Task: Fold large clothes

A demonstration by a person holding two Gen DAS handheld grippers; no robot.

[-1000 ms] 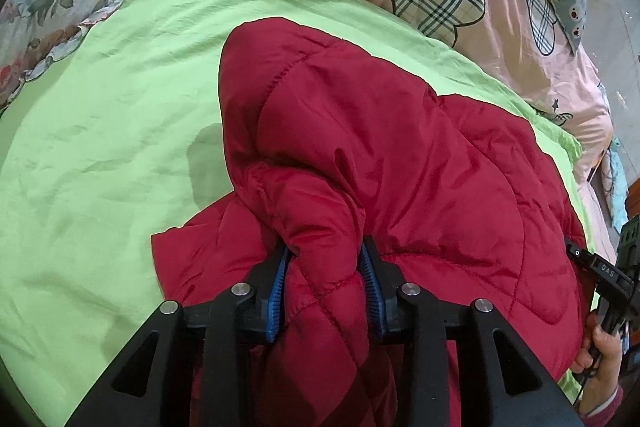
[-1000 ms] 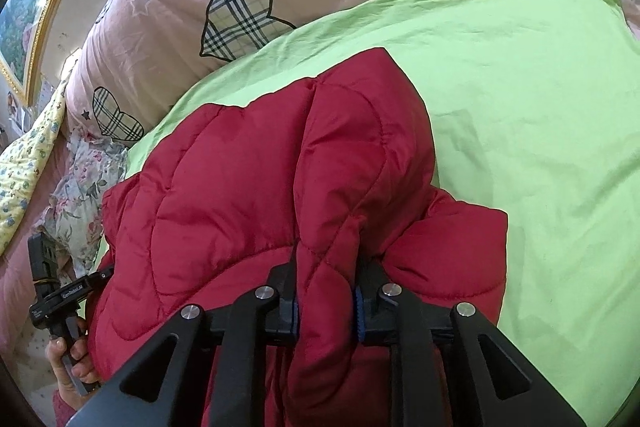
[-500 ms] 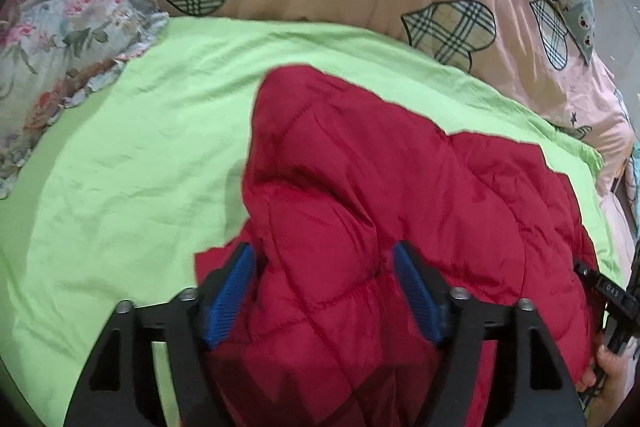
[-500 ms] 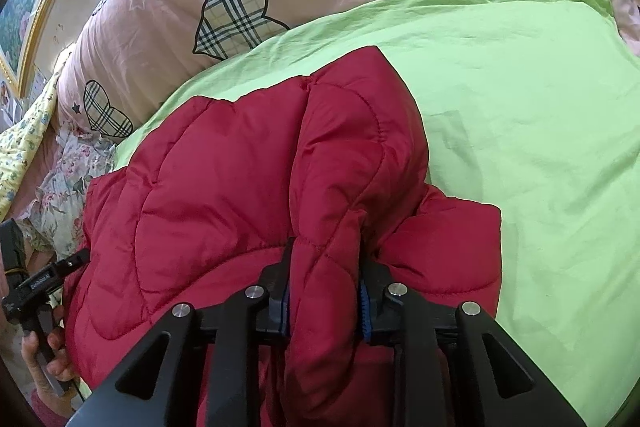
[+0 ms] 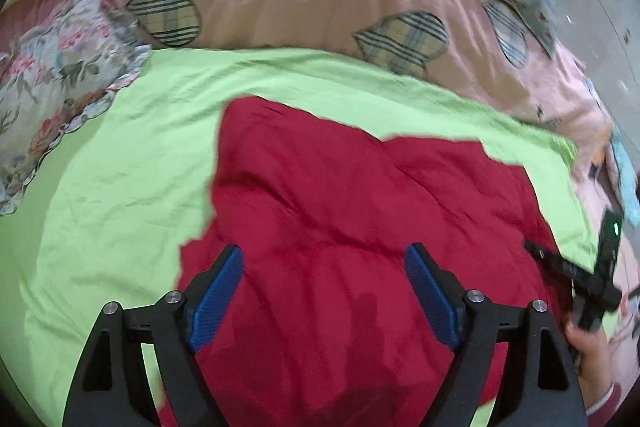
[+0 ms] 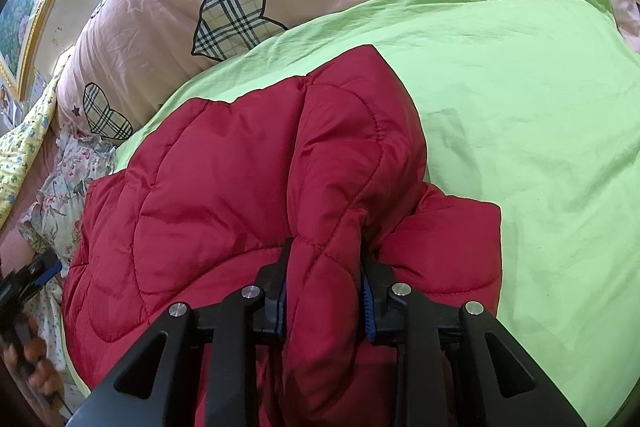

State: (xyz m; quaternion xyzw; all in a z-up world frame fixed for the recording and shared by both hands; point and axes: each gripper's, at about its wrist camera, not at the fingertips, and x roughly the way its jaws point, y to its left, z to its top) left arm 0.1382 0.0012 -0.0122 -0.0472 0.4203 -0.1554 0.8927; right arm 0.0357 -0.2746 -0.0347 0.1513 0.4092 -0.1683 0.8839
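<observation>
Your red quilted jacket (image 6: 224,203) lies puffy on the green sheet (image 6: 520,131) covering the bed. Your right gripper (image 6: 324,291) pinches a padded fold, likely pinning it for the next fold. Your left gripper (image 5: 324,291) hovers above, jaws opening wide, nothing gripped.

Jacket (image 5: 340,227) near edge cut by frame bottom; left view motion-blurred. Hand (image 6: 36,355) at frame edge blurred, partly cut off.

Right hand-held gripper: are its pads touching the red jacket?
Touching. The right wrist view shows the right hand-held gripper closed on a bunched fold of the red jacket, both pads pressed into the fabric with no gap.
</observation>
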